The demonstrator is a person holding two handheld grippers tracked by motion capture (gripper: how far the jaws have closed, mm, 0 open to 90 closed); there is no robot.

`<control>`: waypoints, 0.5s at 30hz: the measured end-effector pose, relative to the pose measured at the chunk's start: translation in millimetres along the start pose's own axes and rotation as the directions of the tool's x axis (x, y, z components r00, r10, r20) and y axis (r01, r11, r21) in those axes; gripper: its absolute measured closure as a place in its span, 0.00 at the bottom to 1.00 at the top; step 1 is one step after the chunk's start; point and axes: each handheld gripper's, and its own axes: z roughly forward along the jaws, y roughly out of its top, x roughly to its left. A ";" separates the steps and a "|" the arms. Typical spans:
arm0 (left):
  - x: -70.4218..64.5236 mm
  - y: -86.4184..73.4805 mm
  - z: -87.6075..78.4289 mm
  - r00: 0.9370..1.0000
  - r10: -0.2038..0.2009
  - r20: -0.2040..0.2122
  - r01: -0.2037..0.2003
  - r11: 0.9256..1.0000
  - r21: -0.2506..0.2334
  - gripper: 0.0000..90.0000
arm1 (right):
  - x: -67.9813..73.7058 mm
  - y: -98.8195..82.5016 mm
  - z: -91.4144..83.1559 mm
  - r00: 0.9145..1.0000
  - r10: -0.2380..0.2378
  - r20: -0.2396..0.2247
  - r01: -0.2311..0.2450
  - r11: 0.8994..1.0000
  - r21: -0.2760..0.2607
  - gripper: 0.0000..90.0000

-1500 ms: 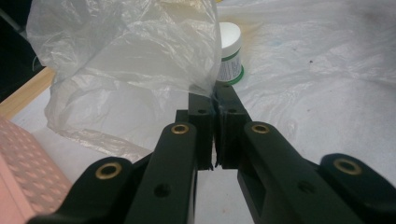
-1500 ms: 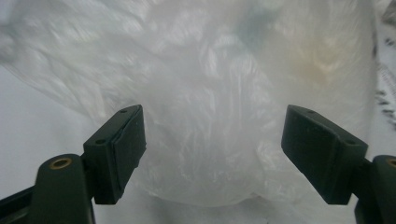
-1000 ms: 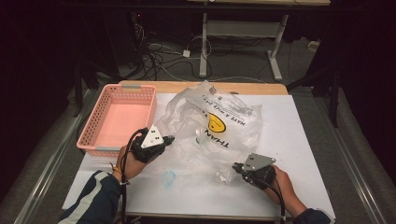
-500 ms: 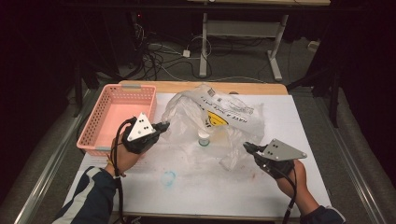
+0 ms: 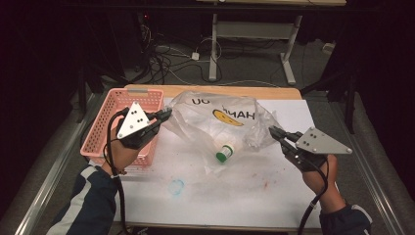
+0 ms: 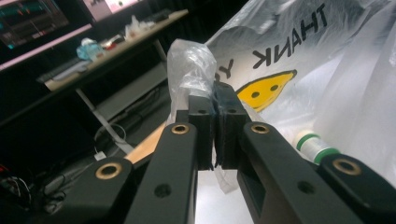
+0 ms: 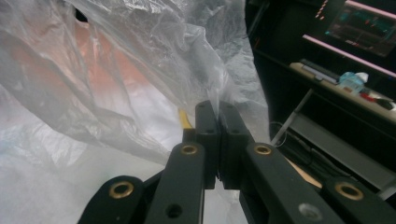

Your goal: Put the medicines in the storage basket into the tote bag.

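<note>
The bag [image 5: 220, 120] hangs stretched between both tools above the tabletop [image 5: 244, 196]. The left hand-held gripper [image 5: 165, 115] pinches its edge at nine o'clock; the right hand-held gripper [image 5: 274, 132] clamps the edge at three o'clock. A green-capped bottle [image 5: 225, 152] lies inside the bag at six o'clock, beside the pink basket [image 5: 98, 134].

White table [image 5: 254, 196], pink basket [image 5: 98, 139], bottle [image 5: 225, 152]

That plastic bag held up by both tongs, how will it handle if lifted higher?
The plastic bag looks floppy, sagging between the left tongs and right tongs. The small bottle at its low mouth may well roll out.
</note>
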 end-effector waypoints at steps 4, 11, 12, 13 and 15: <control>1.7 9.3 -8.0 1.000 -0.001 -0.005 0.000 0.999 -0.044 0.96 | -7.1 9.1 -5.8 1.000 0.010 0.018 -0.009 0.999 -0.036 0.99; 1.2 15.7 6.2 1.000 0.015 0.007 -0.014 0.999 -0.038 0.95 | -15.6 18.9 11.5 0.999 0.000 0.034 0.001 0.999 -0.041 0.99; 1.0 15.8 10.3 1.000 0.018 0.010 -0.018 0.999 -0.036 0.95 | -15.6 18.9 11.5 0.999 0.000 0.034 0.001 0.999 -0.041 0.99; 0.9 15.6 14.7 1.000 0.021 0.010 -0.021 0.999 -0.032 0.95 | -17.2 18.1 15.9 0.999 0.007 0.037 -0.006 0.999 -0.033 0.99; 1.7 14.7 24.2 0.999 0.032 0.009 -0.031 0.999 -0.023 0.95 | -21.8 15.5 24.6 0.999 0.016 0.045 -0.015 1.000 -0.021 0.99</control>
